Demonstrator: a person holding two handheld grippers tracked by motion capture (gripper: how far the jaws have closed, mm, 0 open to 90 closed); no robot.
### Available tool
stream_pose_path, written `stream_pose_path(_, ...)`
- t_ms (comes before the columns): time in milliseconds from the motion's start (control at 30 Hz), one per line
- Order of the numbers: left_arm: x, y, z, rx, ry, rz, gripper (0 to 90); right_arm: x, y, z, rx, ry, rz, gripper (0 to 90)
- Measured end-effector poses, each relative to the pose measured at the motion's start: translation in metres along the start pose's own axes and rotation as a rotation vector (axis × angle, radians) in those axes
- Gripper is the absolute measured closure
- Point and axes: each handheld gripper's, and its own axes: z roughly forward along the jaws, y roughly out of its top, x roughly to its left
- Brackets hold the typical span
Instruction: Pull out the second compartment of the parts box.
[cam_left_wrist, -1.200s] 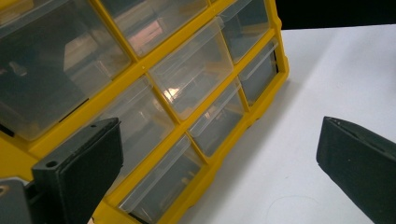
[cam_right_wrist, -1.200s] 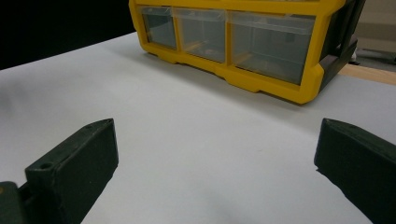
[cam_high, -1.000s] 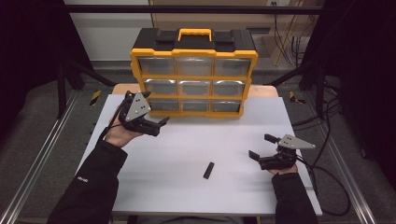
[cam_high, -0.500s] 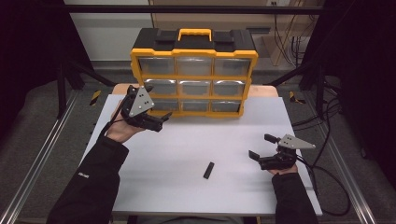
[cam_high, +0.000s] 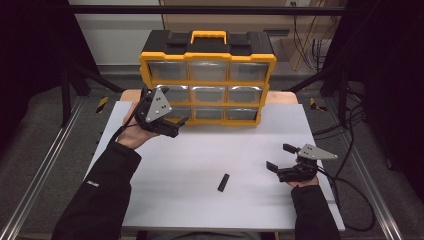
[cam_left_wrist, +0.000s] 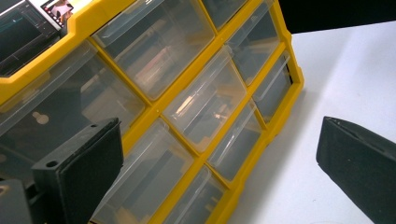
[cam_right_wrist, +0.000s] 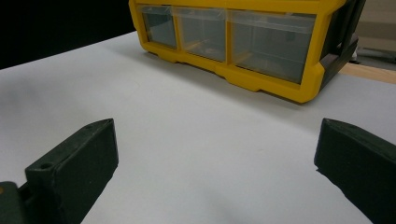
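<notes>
Sleeves: two dark sleeves enter from the bottom edge of the high view, one at lower left, one at lower right.
Small black piece (cam_high: 223, 182): lies flat on the white table top (cam_high: 210, 155), lower centre of the high view, well apart from both grippers and touched by neither.
Right gripper (cam_high: 281, 161): lower right of the high view, low over the table, jaws spread wide with nothing between them; in the right gripper view the two black jaws stand at the lower left and lower right corners with bare white surface between.
Left gripper (cam_high: 179, 126): left of centre in the high view, raised in the hand, tips pointing at the cabinet's lower left drawers; jaws parted and empty, just short of the drawer fronts.
Drawer cabinet (cam_high: 207, 82): yellow frame, black top with a yellow handle, three rows of three clear drawers, upper centre of the high view at the table's far edge; in the left gripper view its drawers (cam_left_wrist: 205, 105) run tilted across the frame, all pushed in.
</notes>
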Motion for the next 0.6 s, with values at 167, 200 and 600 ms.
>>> stream_pose_path(167,0.000,0.003,0.003,0.008,0.006,0.019,0.0,0.000,0.000,0.000,0.000,0.000,0.000,0.3)
stream_pose_path(200,0.000,0.004,0.004,0.009,0.005,0.024,0.1,0.000,0.000,0.000,0.001,-0.001,0.000,0.3)
stream_pose_path(600,0.000,0.012,0.014,0.012,0.016,0.070,0.1,0.000,0.000,0.000,-0.002,0.000,0.002,0.3)
